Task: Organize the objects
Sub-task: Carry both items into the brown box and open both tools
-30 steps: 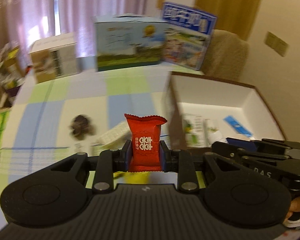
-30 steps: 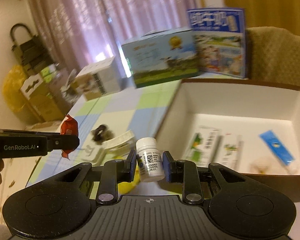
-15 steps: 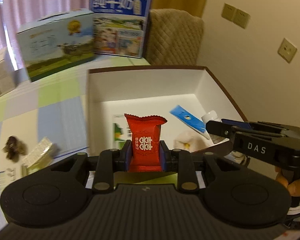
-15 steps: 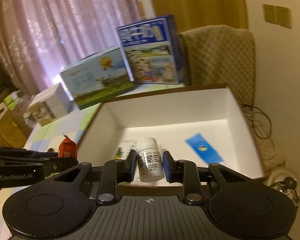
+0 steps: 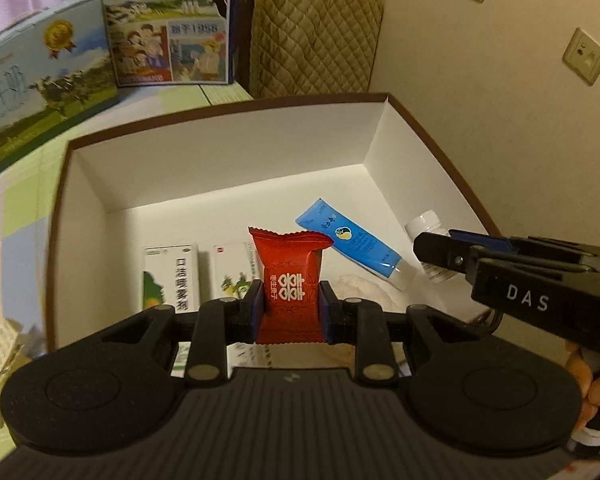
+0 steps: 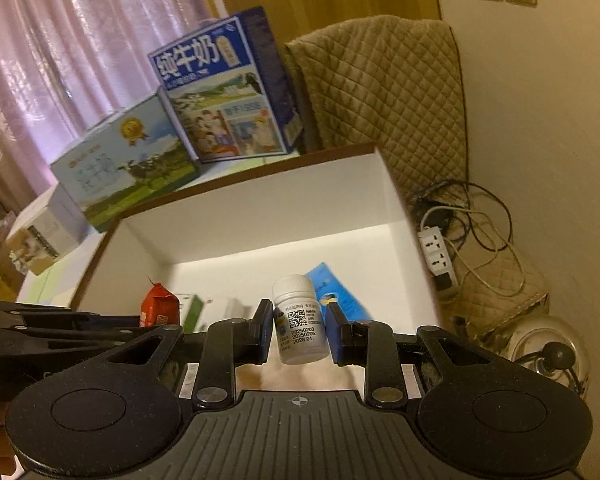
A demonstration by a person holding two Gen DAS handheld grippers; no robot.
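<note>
Over the open white box with a brown rim (image 5: 228,148), my left gripper (image 5: 290,310) is shut on a red candy packet (image 5: 290,276), held upright. To its right, my right gripper (image 5: 432,246) hangs over the box's right side. In the right wrist view my right gripper (image 6: 300,334) is shut on a small white pill bottle (image 6: 300,320), slightly tilted. The left gripper (image 6: 136,322) with the red packet (image 6: 160,308) shows at the left there. Inside the box lie a blue tube (image 5: 352,244), two medicine cartons (image 5: 172,276) and a pale crumpled wrapper (image 5: 360,288).
Two milk cartons (image 5: 168,24) stand behind the box, beside a quilted chair back (image 5: 316,36). A blister pack (image 5: 0,352) lies on the checked tablecloth left of the box. On the floor right of the table are a power strip (image 6: 436,256), cables and a glass kettle (image 6: 548,356).
Both grippers have swung right, from above the tablecloth to above the box, and moved closer to it. Each still holds its object.
</note>
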